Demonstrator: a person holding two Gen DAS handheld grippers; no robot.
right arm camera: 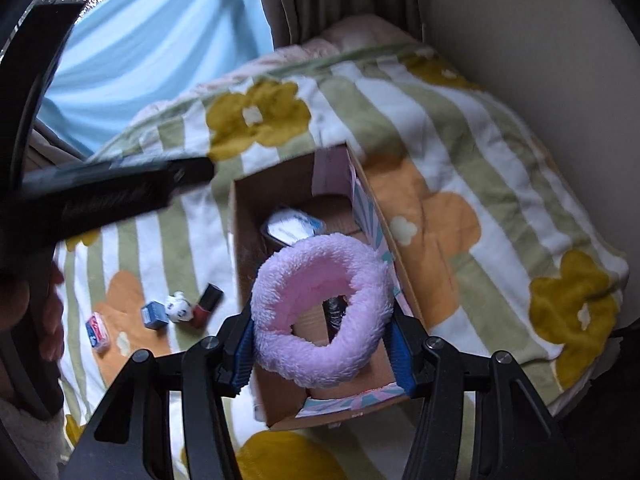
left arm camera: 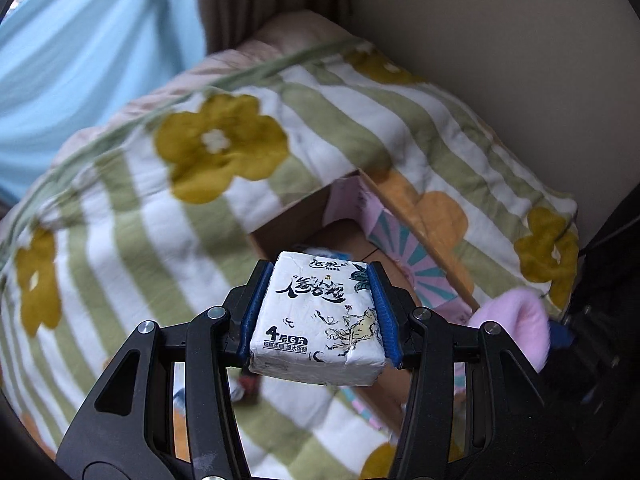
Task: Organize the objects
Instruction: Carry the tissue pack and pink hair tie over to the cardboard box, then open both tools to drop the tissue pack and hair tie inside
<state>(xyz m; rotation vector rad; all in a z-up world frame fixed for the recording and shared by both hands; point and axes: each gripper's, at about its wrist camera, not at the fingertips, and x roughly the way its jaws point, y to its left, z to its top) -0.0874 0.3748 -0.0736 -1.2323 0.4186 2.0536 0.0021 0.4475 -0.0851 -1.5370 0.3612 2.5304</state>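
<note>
White printed tissue pack (left arm camera: 318,316) clamped upright, fluffy pink ring (right arm camera: 320,308) held above open cardboard box (right arm camera: 256,216)

Left wrist view: tissue pack (left arm camera: 320,316) hides most of the cardboard box (left arm camera: 288,216) interior beyond the claw; a blue-white item past the pack's far edge is unidentifiable. Right wrist view: pink fluffy ring (right arm camera: 320,312) covers the box floor ahead; small items (right arm camera: 176,308) left of the claw are too small to identify.

Both wrist cameras look steeply down, sharing the cardboard box (right arm camera: 304,200).
</note>
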